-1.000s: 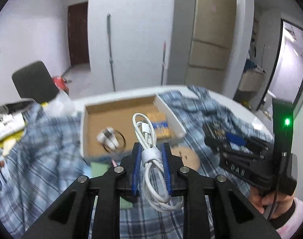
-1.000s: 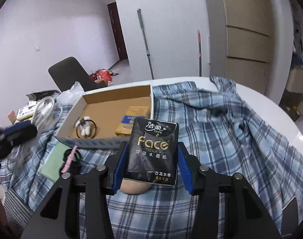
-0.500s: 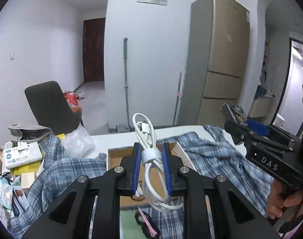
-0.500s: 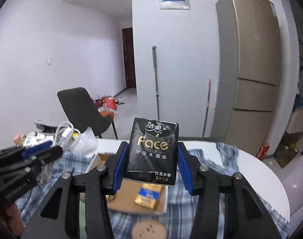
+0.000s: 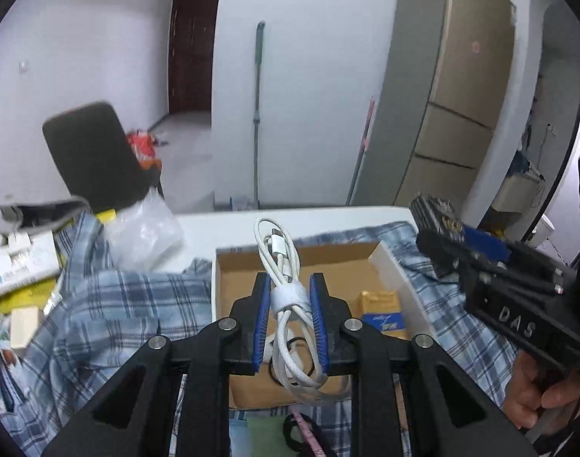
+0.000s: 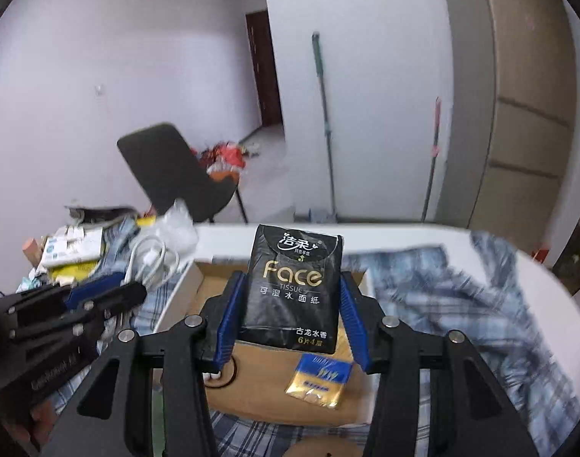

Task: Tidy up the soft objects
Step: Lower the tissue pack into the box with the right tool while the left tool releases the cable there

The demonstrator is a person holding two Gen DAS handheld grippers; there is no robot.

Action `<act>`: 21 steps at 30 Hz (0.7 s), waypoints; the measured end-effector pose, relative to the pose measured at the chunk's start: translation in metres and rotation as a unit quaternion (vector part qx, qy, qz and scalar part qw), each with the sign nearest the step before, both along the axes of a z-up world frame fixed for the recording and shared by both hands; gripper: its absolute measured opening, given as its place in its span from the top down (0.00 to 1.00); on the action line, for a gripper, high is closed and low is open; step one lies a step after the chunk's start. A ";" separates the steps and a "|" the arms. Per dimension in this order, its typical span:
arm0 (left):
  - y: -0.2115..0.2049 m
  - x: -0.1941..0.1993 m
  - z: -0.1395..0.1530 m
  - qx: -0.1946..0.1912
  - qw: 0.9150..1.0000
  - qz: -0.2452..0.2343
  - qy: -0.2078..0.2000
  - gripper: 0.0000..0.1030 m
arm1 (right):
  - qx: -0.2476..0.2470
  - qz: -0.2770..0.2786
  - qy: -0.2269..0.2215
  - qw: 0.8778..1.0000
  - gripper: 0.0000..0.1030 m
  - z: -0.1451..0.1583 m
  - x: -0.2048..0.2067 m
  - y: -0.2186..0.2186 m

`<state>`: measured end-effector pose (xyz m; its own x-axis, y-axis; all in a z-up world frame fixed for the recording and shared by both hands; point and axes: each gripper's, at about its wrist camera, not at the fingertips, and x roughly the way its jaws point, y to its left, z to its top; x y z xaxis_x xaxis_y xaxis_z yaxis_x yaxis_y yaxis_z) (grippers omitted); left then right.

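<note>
My left gripper (image 5: 290, 295) is shut on a coiled white cable (image 5: 286, 266) bound by a white strap, held above the open cardboard box (image 5: 398, 274). My right gripper (image 6: 291, 297) is shut on a black tissue pack (image 6: 293, 289) marked "Face", also over the box (image 6: 177, 304). Inside the box lie a yellow-and-blue tissue pack (image 6: 320, 381) and a small black ring with white earbuds (image 6: 221, 375). Each gripper shows in the other's view: the right one (image 5: 442, 243) at the right, the left one (image 6: 137, 285) at the left.
A blue plaid cloth (image 5: 111, 304) covers the white table (image 6: 404, 236). Papers and small boxes (image 5: 19, 262) and a clear plastic bag (image 5: 145, 228) crowd the left. A black chair (image 5: 95, 156), mops and a fridge stand behind. A green pad with a pink item (image 5: 305, 434) lies near the front.
Both grippers kept their hold while the views swung up to the room and then dipped again toward the box. The box now sits right under both held items.
</note>
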<state>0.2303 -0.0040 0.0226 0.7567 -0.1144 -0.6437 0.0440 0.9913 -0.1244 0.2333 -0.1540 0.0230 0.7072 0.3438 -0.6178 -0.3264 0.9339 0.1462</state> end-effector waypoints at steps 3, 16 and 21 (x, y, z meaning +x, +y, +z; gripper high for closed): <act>0.005 0.008 -0.016 0.001 1.000 -0.001 0.024 0.78 | 0.002 0.022 0.040 0.999 0.54 -0.027 0.003 0.008; 0.011 0.027 -0.053 -0.005 0.997 0.004 0.083 0.75 | -0.015 0.045 0.106 0.993 0.54 -0.078 0.015 0.024; 0.013 0.026 -0.052 0.011 0.997 0.029 0.075 0.34 | -0.023 0.047 0.100 0.994 0.43 -0.078 0.015 0.028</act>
